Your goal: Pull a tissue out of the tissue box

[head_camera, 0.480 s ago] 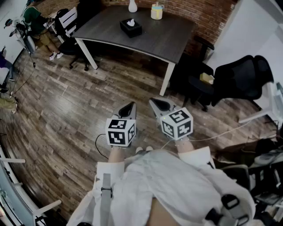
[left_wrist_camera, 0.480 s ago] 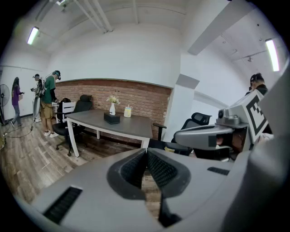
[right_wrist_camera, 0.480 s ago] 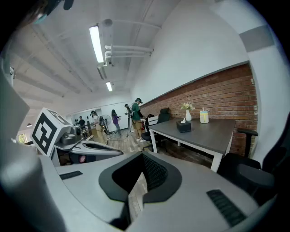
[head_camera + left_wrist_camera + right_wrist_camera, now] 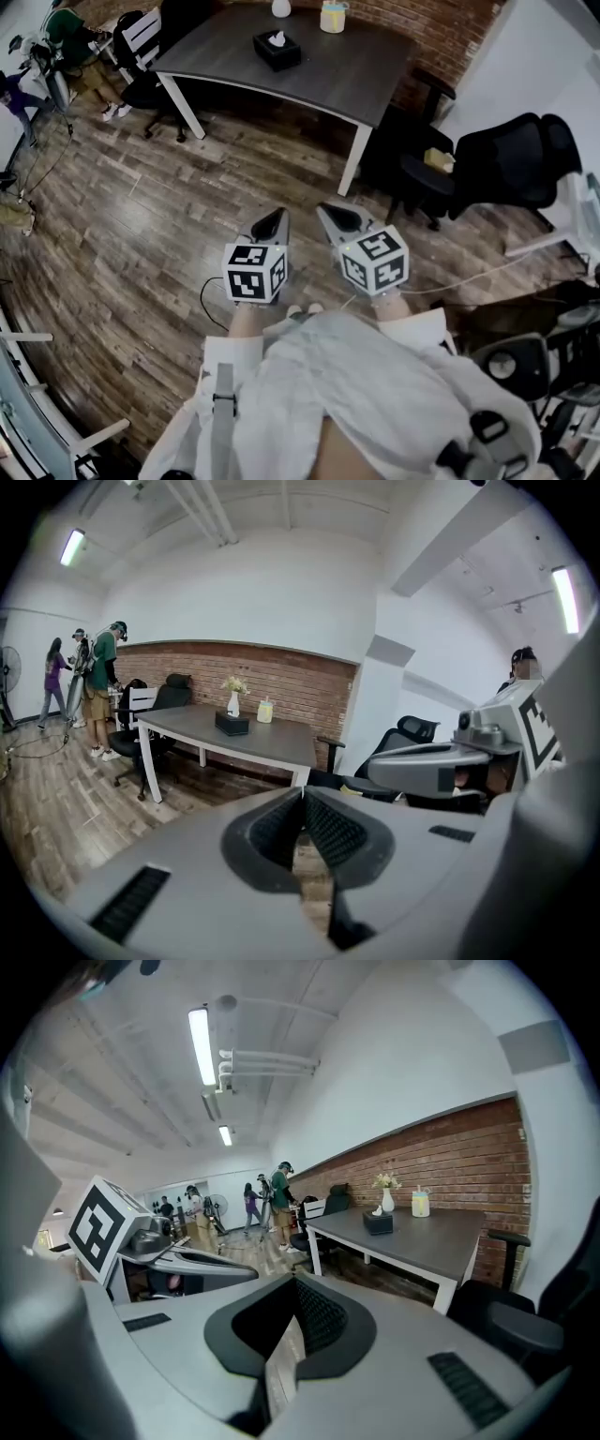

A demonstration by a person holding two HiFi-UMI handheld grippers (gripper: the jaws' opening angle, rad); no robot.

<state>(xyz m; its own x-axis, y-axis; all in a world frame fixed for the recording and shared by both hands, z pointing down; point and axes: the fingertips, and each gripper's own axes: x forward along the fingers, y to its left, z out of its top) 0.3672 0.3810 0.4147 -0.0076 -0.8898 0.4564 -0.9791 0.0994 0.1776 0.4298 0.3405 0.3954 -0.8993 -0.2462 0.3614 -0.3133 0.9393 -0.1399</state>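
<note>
My white garment (image 4: 356, 394): nearest of all, on the side of both tools away from the table.
My left gripper (image 4: 272, 225): a grey two-jaw tool with a marker cube. Its ribbed pads are pressed together with nothing between them. I hold it over the floor, well short of the table's front edge, with its nose towards the table.
My right gripper (image 4: 333, 220): the same build, just beside the left one. Its jaws are also closed and empty, and it is just as far from the table.
Brown wood-plank floor (image 4: 141, 234): fills the stretch between my tools and the table.
Black office chair (image 4: 511, 164): off the table's right end, near the corner leg.
Dark grey rectangular table with white legs (image 4: 366, 80): ahead of me, its long front edge facing my tools.
Black tissue box (image 4: 277, 52): on the tabletop, towards the back edge and left of the table's middle, well apart from both grippers.
White tissue (image 4: 277, 38): sticks up from the slot in the box's top.
White vase with pale flowers (image 4: 233, 705): on the table just behind the box, at the back edge.
Pale yellow lidded cup (image 4: 332, 19): on the table's back edge, right of the vase.
Red brick wall (image 4: 300, 682): runs along directly behind the table.
Standing people (image 4: 98, 672): beyond the table's left end, far from me.
</note>
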